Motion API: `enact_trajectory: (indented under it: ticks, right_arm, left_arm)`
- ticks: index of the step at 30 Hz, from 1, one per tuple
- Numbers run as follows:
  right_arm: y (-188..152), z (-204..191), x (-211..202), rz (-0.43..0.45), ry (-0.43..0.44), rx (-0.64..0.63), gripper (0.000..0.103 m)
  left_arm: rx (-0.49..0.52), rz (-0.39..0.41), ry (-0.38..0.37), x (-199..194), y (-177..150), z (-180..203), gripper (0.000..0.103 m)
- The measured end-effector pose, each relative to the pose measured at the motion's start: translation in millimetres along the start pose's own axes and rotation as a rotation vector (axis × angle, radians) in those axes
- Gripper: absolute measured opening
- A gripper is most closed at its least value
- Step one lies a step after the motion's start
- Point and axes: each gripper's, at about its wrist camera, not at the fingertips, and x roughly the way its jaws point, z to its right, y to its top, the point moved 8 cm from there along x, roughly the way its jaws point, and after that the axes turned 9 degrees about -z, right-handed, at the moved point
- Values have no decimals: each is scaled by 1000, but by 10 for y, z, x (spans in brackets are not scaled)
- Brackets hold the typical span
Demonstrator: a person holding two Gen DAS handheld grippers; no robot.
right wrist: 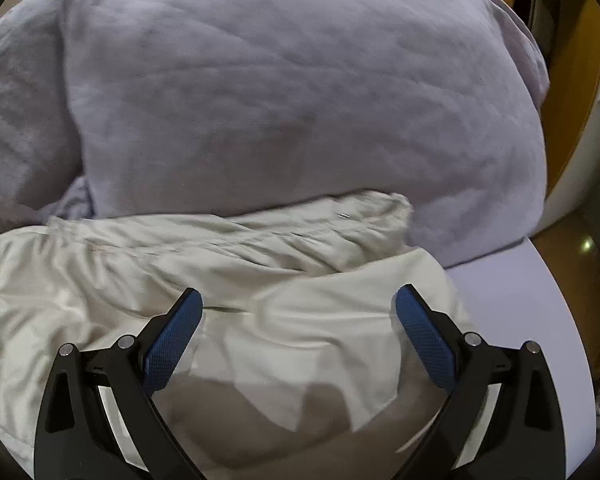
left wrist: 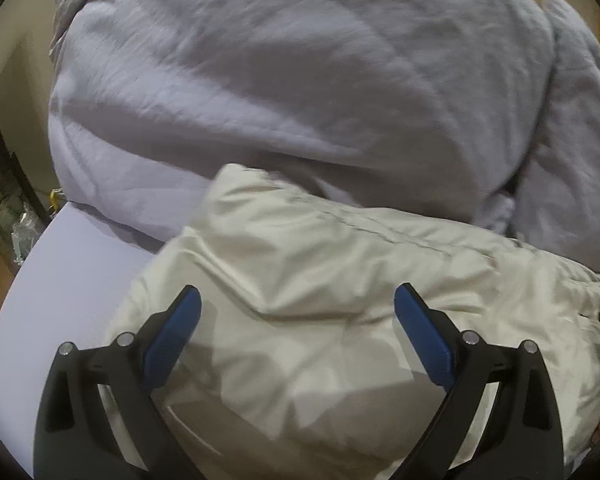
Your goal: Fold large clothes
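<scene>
Left tool [left wrist: 298, 300] wide open, empty — over cream garment [left wrist: 300, 280], rumpled on bench [left wrist: 60, 264] before lavender pile [left wrist: 280, 80]. Right tool [right wrist: 299, 302] likewise spread, gripping nothing. Best pinch matching outer edges, lift evenly — avoid bunching.

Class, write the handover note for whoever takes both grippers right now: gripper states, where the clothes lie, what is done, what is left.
Left gripper: open, holding nothing, over the cream garment.
Right gripper: open, holding nothing, over the same garment's other end.
Cream garment lies crumpled at the near edge of the white table, its far edge against the lavender garment, which lies bunched behind it.
Done: no neat fold shows on either.
Left: spread and fold the cream garment, then the lavender one.
</scene>
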Motion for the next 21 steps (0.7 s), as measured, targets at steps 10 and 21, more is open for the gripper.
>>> enact_trajectory:
  ticks: [10, 21]
  right_arm:
    - [-117, 103, 357, -11, -36, -24, 100]
    - [-148, 185, 452, -1, -45, -26, 102]
  left_arm:
    - [64, -36, 99, 393, -74, -23, 97]
    - [54, -31, 102, 651, 3, -23, 101]
